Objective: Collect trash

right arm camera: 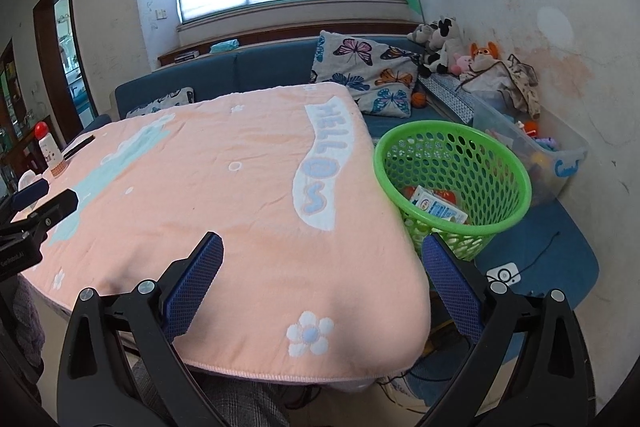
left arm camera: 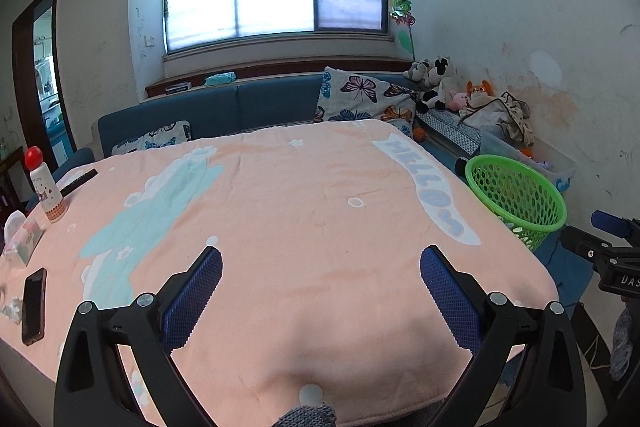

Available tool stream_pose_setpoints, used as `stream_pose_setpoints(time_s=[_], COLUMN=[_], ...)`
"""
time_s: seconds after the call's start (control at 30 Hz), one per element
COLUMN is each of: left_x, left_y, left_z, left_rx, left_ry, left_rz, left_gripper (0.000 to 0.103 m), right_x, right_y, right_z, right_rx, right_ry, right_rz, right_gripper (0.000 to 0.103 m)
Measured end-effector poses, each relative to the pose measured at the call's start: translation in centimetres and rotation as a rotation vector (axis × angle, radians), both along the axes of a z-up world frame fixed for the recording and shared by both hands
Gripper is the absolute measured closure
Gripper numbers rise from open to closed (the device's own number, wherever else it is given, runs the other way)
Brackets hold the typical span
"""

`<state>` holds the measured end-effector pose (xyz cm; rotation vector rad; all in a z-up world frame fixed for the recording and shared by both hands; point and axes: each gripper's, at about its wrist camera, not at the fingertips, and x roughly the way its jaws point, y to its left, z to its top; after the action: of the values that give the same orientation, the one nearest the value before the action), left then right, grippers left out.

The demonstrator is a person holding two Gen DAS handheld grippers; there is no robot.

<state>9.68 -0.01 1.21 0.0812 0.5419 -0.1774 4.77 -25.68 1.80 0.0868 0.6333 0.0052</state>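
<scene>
A green mesh basket [right arm camera: 454, 179] stands on the floor right of the table; it also shows in the left wrist view [left arm camera: 518, 199]. Inside it lie a white and blue carton [right arm camera: 438, 205] and something red [right arm camera: 444, 194]. A crumpled bit of white paper [left arm camera: 12, 309] lies at the table's far left edge. My left gripper [left arm camera: 320, 259] is open and empty above the near middle of the pink cloth [left arm camera: 300, 227]. My right gripper [right arm camera: 322, 247] is open and empty over the table's near right corner, beside the basket.
A black phone [left arm camera: 34, 305], a tissue pack [left arm camera: 24, 241], a red-capped white bottle [left arm camera: 44, 187] and a dark remote [left arm camera: 78, 181] sit along the table's left side. A blue sofa with butterfly pillows [right arm camera: 364, 67] is behind. A clear toy bin [right arm camera: 532, 147] stands by the right wall.
</scene>
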Motion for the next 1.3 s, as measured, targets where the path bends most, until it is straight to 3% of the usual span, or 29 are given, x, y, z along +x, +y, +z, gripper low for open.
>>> stream_pose_setpoints(time_s=[1.3], left_x=[-1.6], left_y=[-0.2], left_z=[-0.6], left_rx=[0.019], left_ry=[0.003], left_rz=[-0.015], left_gripper=[0.007], right_x=[-0.8], right_y=[0.6], right_z=[0.5], right_rx=[0.016], right_ry=[-0.002], right_rz=[0.002], right_gripper=[0.004])
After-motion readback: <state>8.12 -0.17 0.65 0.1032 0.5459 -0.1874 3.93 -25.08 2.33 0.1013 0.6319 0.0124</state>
